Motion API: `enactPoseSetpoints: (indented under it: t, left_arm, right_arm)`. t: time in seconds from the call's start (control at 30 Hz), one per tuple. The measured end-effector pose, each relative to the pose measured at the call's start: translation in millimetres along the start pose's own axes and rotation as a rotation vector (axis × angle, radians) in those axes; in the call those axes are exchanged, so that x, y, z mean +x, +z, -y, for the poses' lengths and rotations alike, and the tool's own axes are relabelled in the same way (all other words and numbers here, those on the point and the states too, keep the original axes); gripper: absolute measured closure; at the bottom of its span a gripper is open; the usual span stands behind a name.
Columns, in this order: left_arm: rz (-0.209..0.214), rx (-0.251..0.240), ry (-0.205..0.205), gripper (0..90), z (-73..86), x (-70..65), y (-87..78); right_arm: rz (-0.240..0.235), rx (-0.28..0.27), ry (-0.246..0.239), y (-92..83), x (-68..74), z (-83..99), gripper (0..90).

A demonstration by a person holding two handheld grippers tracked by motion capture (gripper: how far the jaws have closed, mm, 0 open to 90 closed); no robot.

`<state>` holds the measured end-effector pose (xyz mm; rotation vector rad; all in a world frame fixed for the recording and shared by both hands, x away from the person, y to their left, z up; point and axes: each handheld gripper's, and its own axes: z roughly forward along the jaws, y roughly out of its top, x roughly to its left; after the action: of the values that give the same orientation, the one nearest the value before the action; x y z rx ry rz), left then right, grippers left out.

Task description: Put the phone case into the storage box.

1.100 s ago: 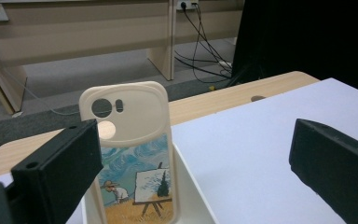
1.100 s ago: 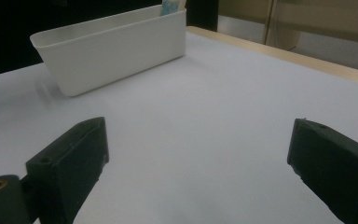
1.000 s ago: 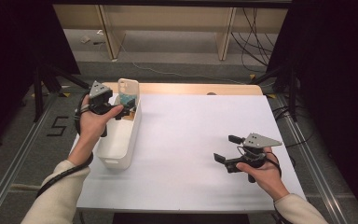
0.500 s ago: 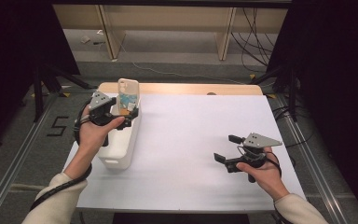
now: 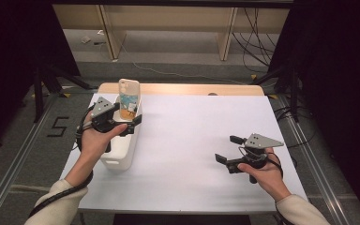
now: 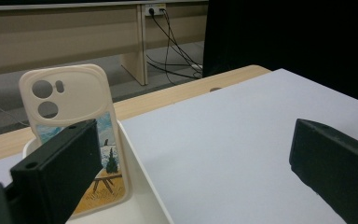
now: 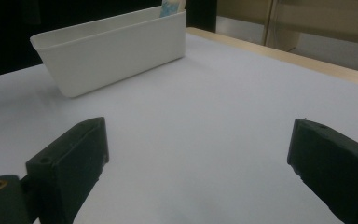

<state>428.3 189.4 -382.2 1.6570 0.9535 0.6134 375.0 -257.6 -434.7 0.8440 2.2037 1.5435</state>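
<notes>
A cream phone case (image 5: 128, 97) with a painted landscape stands upright at the far end of a white bin (image 5: 121, 153) on the table's left side. In the left gripper view the phone case (image 6: 67, 98) leans on the bin's end wall (image 6: 142, 182), just beyond my left jaw. My left gripper (image 5: 136, 124) hovers over the bin, open, holding nothing, and in its own view the left gripper (image 6: 196, 168) has wide-apart jaws. My right gripper (image 5: 228, 149) is open and empty over the white sheet at the right. From the right gripper (image 7: 196, 168) I see the bin (image 7: 112, 51) side-on.
A white sheet (image 5: 201, 126) covers most of the table, with a wooden strip (image 5: 192, 89) bare along the far edge. Beyond it stand wooden furniture legs and cables on the floor. Metal rails run along both sides of the table.
My left gripper let go of the phone case, which now stands in the bin's far end, and drew back toward the person. The right gripper has barely moved.
</notes>
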Motion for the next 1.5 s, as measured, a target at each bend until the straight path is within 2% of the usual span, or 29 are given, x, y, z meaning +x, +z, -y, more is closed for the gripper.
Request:
enactPoseSetpoints:
  t: [0.37,0.6,1.5]
  left_arm:
    - [0.024,-0.008,0.009,1.6,5.6,-7.1,-5.8]
    - [0.045,-0.011,-0.008,1.5,12.7,-11.1,-10.3]
    - [0.062,0.006,0.003,0.7,37.9,-21.5,-27.3]
  right_arm:
    - [-0.001,0.001,0.002,0.0,0.2,0.0,6.1]
    - [0.001,0.002,0.001,0.0,0.3,0.0,6.1]
    - [0.0,-0.004,-0.004,-0.2,0.6,-0.6,6.1]
